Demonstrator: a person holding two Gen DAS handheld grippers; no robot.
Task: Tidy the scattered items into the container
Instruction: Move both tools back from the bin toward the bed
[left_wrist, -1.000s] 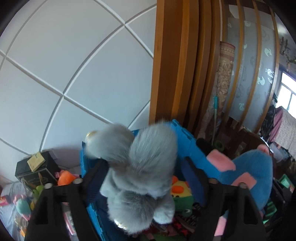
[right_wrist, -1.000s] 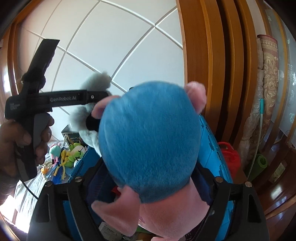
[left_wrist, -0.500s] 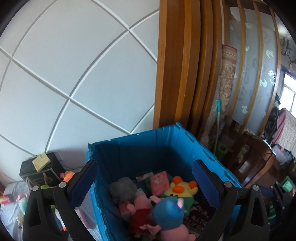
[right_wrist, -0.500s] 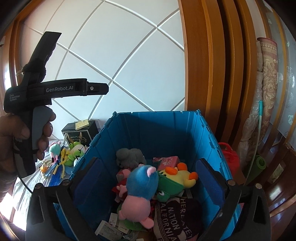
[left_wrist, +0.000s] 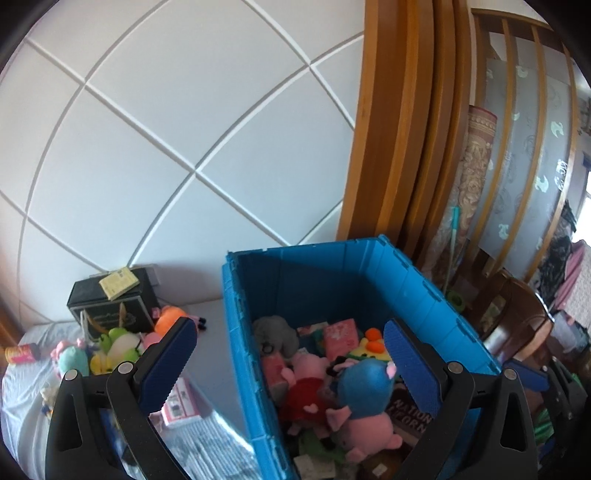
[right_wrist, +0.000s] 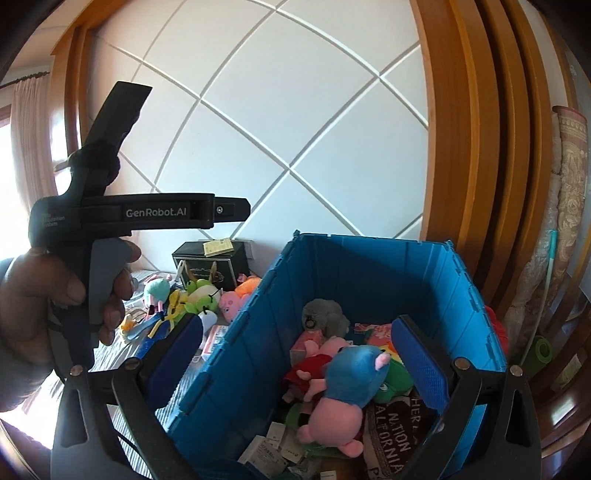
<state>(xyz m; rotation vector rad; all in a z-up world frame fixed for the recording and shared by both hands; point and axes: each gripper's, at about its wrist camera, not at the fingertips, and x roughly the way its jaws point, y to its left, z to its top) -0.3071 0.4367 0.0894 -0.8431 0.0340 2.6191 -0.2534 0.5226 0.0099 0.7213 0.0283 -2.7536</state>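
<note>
A deep, bright blue plastic crate (left_wrist: 424, 291) with ribbed walls stands open on a pale bed surface (left_wrist: 210, 339), against a white wall of diagonal panels (left_wrist: 177, 122). Soft toys fill its bottom: a blue-headed, pink-bodied plush (right_wrist: 351, 384) lies on top near the middle, beside a pink pig plush in a red dress (left_wrist: 306, 380), with a grey furry plush (right_wrist: 325, 314) at the far side and a yellow plush with orange parts (left_wrist: 373, 343) toward the right wall. A dark cloth (right_wrist: 391, 432) in the near corner reads "NATION" and "ALIFORNIA"; its upper letters are partly hidden. Small white cards or packets (right_wrist: 273, 450) lie beside it, their print too small to read.

Outside the crate to its left, more toys remain scattered on the bed: a green frog plush (left_wrist: 118, 339), a mint-green plush (right_wrist: 157, 290) and an orange plush (left_wrist: 168, 317), in front of a black box (left_wrist: 110, 306) topped with a yellow note (left_wrist: 119, 282).

The left gripper (left_wrist: 288, 354) hovers above the crate's left wall, its blue-padded fingers spread wide with nothing between them. The right gripper (right_wrist: 295, 354) is likewise spread and empty over the crate. In the right wrist view a hand (right_wrist: 44, 295) grips the left tool's handle, whose bar is printed "GenRobot.AI".
</note>
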